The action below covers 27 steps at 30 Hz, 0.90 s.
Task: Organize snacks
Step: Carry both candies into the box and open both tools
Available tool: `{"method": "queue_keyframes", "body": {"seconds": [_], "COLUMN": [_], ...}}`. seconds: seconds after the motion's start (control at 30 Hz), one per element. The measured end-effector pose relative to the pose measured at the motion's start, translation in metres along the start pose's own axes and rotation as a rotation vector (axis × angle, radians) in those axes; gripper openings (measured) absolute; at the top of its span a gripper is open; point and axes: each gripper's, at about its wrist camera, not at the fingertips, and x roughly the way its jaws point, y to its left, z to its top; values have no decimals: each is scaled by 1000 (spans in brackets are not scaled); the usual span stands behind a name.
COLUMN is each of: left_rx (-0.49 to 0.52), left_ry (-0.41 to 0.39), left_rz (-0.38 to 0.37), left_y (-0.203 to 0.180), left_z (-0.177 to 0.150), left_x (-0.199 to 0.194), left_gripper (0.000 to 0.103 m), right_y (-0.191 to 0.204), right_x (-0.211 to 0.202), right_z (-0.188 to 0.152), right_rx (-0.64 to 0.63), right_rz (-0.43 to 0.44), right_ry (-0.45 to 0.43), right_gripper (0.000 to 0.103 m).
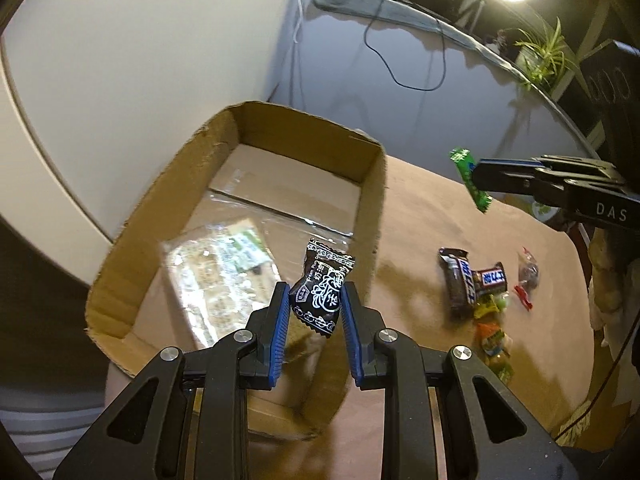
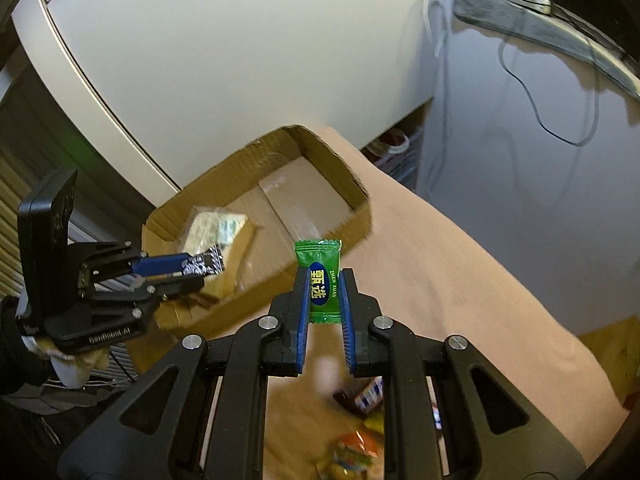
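Left gripper (image 1: 314, 300) fingers narrowly closed on black candy (image 1: 320, 290), over box (image 1: 168, 216) near-right wall. Right gripper (image 2: 325, 292) fingers fully pinched on green candy (image 2: 320, 280), above surface (image 2: 460, 260) right of box. Clear packet (image 1: 216, 276) already inside; more snacks (image 1: 476, 284) loose on surface. Risk: early release drops green candy outside box; black candy could catch the wall, land outside.

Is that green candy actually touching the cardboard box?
Apart. In the left wrist view the green candy, pinched in the right gripper, hangs in the air beside the cardboard box, with bare tabletop between them.
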Motion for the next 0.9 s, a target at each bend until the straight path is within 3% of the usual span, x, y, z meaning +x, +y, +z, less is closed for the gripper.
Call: {"method": "queue_keyframes", "body": {"seconds": [0.37, 0.9], "left_rx": [-25, -20], "left_ry": [-13, -19], "left_rz": [33, 69], "left_y": [15, 18], "left_z": [5, 10], "left_x": [3, 5], "left_gripper": [24, 24], "right_y": [23, 31], "right_x": [46, 77], "right_z": [35, 49], "right_rx": [-57, -69], "right_rz": [37, 63], "right_ry": [47, 93], "right_gripper": [14, 14]}}
